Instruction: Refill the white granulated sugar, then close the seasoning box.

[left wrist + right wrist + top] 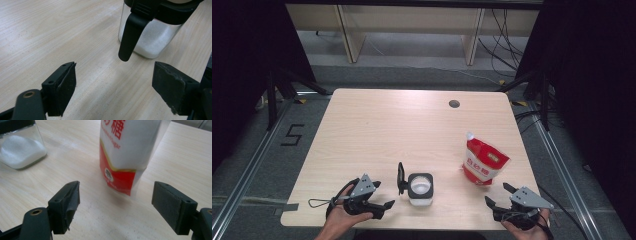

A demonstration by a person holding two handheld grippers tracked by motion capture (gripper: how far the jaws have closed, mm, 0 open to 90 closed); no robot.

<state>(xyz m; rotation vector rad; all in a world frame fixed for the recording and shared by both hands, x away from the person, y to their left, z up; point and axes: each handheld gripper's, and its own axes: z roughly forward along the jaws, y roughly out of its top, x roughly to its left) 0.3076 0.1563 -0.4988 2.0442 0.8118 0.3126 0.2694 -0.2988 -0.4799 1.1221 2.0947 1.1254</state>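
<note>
A clear glass jar (420, 190) with a black rim and some white sugar inside stands near the table's front edge, its black lid (401, 178) swung open to the left. In the left gripper view the jar (152, 41) is just ahead, its lid (131, 35) hanging down in front. My left gripper (383, 197) rests open to the jar's left, nothing between its fingers. A red-and-white sugar bag (483, 161) stands upright at the right. My right gripper (499, 195) is open just in front of the bag (130, 155), holding nothing.
The wooden table (377, 130) has a round cable hole (454, 104) near its far edge. Dark curtains flank both sides, and cables lie on the floor at the back right. A "5" is marked on the floor at the left.
</note>
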